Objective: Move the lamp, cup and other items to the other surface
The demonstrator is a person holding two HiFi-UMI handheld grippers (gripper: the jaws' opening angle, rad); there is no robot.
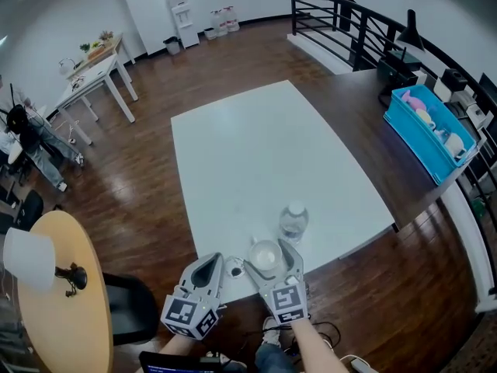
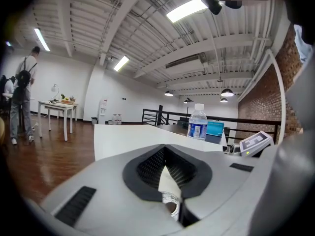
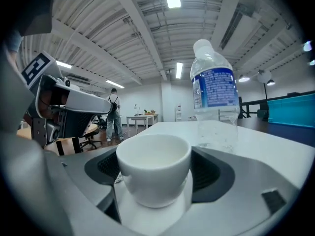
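Right gripper view — right claw [image 3: 155, 156] stood apart around the white cup [image 3: 153, 173], near the water bottle [image 3: 214, 97]; left claw [image 2: 166, 154] sat together.

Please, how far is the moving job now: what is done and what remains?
Looks done: the water bottle stands on the white table. In hand: the cup sits on that table between the open jaws of the right gripper; the left gripper is shut and empty. Probably left: the lamp stands on the round wooden table, if that is the starting surface.
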